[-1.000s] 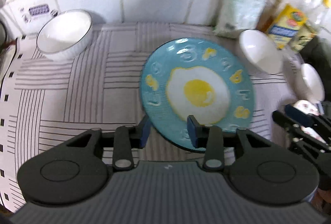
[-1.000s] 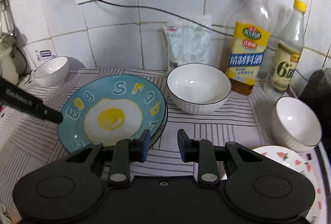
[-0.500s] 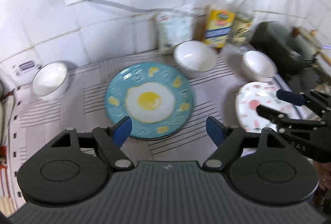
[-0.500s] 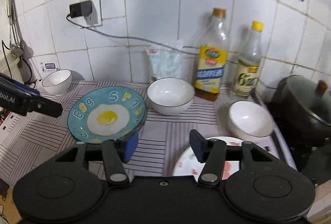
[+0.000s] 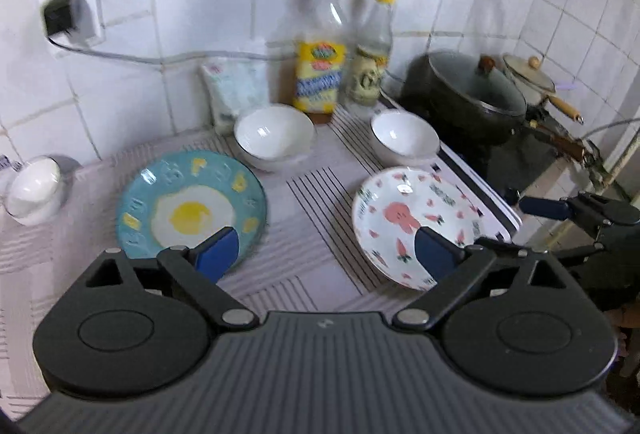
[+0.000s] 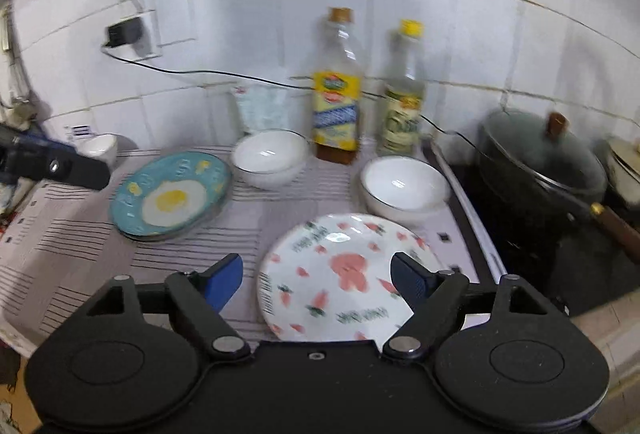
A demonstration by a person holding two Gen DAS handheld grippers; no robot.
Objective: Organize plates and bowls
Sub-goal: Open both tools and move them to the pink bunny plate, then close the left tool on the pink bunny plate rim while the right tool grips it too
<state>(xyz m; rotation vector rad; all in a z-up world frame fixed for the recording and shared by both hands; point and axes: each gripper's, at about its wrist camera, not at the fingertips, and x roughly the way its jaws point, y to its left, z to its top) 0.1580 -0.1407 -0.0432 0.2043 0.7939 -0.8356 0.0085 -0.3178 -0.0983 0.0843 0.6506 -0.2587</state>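
Striped counter cloth (image 6: 72, 258) under egg plate (image 6: 170, 195), strawberry plate (image 6: 340, 274), white bowls (image 6: 404, 185)

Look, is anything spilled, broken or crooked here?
Nothing looks spilled or broken. The blue egg plate sits flat on another plate, slightly off-centre. The white carrot plate lies flat, its edge beside the stove. The bowls and bottles all stand upright.

Home kitchen: tiled wall (image 6: 248, 17), lidded pot (image 6: 536, 161) on stove, oil bottles (image 6: 336, 101).

Bare cloth (image 5: 308, 234) lies open ahead of the left claw (image 5: 326, 254). Plates (image 5: 192, 205) flank it; bowls (image 5: 274, 137) and bottles (image 5: 320, 73) block farther ahead.
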